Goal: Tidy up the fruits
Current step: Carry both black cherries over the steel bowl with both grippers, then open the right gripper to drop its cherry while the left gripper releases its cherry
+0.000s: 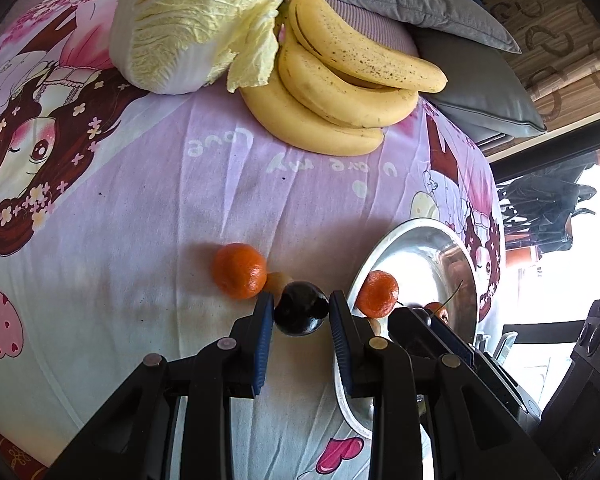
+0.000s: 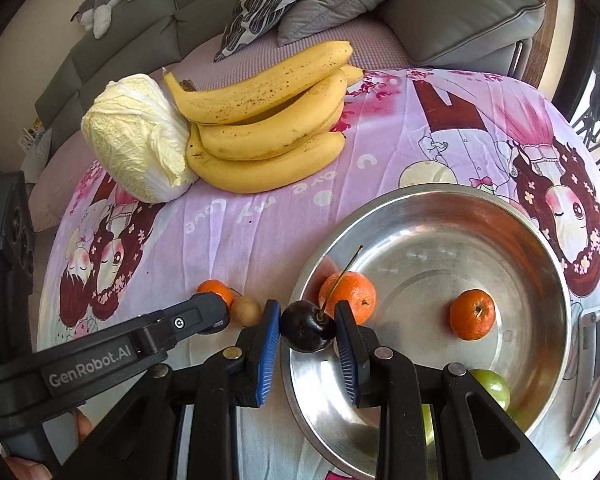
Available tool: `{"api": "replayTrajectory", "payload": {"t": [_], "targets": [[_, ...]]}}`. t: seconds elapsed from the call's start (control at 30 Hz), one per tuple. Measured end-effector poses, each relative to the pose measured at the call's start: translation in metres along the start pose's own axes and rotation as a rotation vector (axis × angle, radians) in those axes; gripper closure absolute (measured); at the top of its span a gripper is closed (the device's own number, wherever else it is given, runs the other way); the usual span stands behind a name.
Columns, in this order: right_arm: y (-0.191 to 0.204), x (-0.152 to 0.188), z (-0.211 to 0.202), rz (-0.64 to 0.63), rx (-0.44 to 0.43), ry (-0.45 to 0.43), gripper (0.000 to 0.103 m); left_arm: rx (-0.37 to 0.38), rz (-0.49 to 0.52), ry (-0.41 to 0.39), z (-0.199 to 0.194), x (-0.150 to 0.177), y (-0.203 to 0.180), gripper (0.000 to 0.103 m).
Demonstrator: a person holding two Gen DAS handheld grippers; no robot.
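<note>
My left gripper pinches a dark cherry, right gripper pinches another stemmed cherry over steel bowl rim.

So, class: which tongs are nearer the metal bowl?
Right. The right tongs, shut on a cherry, hang over the metal bowl rim; the left tongs sit beside it over the cloth.

A dark cherry sits pinched between blue pads. A second dark cherry with its long stem pointing to one o'clock hangs at the metal bowl's nine o'clock rim. The bowl holds two tangerines and a green fruit at five o'clock. Another tangerine lies outside, bananas at eleven o'clock.
</note>
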State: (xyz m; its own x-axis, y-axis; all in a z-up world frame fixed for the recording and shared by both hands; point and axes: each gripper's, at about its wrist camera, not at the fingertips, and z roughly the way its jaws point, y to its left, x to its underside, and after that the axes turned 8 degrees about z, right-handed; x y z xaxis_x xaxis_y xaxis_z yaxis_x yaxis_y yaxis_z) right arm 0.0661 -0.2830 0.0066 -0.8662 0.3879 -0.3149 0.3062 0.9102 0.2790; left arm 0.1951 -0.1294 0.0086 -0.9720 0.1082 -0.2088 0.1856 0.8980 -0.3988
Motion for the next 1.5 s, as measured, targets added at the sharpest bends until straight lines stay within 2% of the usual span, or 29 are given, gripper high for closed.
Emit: {"api": "replayTrajectory", "payload": {"t": [0.27, 0.47, 0.8, 1.07, 1.5], "targets": [[-0.047, -0.008, -0.004, 0.125, 0.038, -0.018, 0.074, 0.001, 0.081, 0.045, 0.019, -0.005, -0.037, 0.074], [-0.067, -0.011, -0.005, 0.179, 0.047, -0.016, 0.073, 0.018, 0.136, 0.079, 0.03, 0.003, -0.057, 0.074], [-0.075, -0.003, 0.007, 0.19, 0.061, 0.029, 0.073, 0.01, 0.159, 0.123, 0.039, 0.02, -0.06, 0.074], [-0.08, 0.0, 0.015, 0.206, 0.064, 0.063, 0.073, 0.034, 0.143, 0.146, 0.045, 0.027, -0.057, 0.074], [-0.077, -0.004, 0.013, 0.2, 0.071, 0.06, 0.072, 0.048, 0.125, 0.155, 0.045, 0.027, -0.056, 0.074]]}}
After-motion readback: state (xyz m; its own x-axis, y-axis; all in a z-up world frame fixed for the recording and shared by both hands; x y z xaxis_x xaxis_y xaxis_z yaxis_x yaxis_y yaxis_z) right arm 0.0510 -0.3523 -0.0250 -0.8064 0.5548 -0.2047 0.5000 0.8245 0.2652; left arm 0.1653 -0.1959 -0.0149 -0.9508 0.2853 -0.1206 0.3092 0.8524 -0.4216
